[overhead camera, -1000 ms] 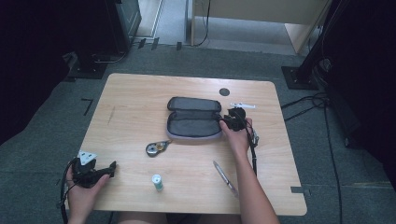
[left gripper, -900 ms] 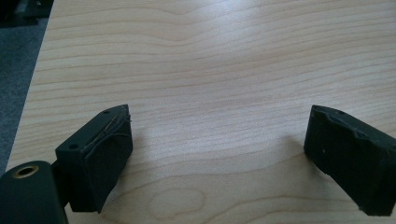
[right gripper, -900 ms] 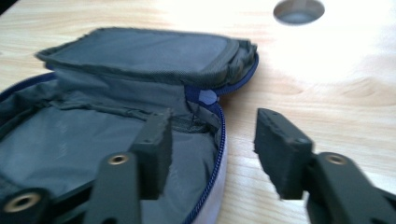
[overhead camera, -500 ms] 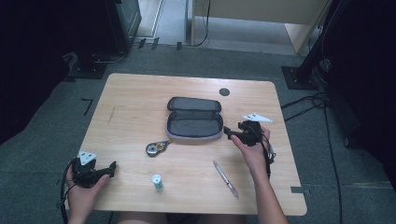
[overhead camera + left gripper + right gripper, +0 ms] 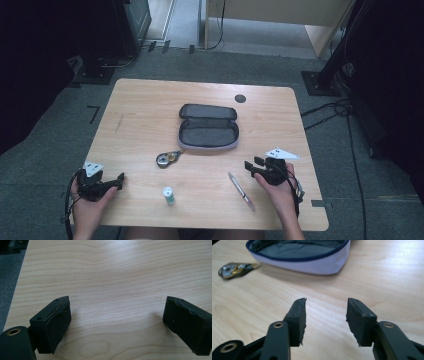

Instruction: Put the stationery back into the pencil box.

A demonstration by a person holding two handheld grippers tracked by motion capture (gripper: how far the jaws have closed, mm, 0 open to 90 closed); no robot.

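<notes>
While my right gripper (image 5: 252, 166) sits near the table's (image 5: 150, 115) right front corner, its jaws have just been closing in, and they're now roughly half apart with nothing but bare wood between them. Nearest to it is the pen (image 5: 241, 191), a slim silvery thing lying flat at a slant just to the gripper's left, not touching it.

Further out, mid-table, is the pencil case (image 5: 208, 132), unzipped and folded open: dark grey lining, navy zipper edge, pale lavender outer wall as seen from the right gripper view (image 5: 312, 263). Both halves look empty as far as I can see into them. Just off its front left corner lies a small round metal keychain thing (image 5: 166, 159), shiny and gold-tinted in the right gripper view (image 5: 233, 268); can't tell exactly what it is.

A little white tube with a green cap (image 5: 169, 195) lies near the front edge, between my two hands.

My left gripper (image 5: 119, 180) rests at the front left corner, jaws spread wide over plain tabletop, holding nothing.
</notes>
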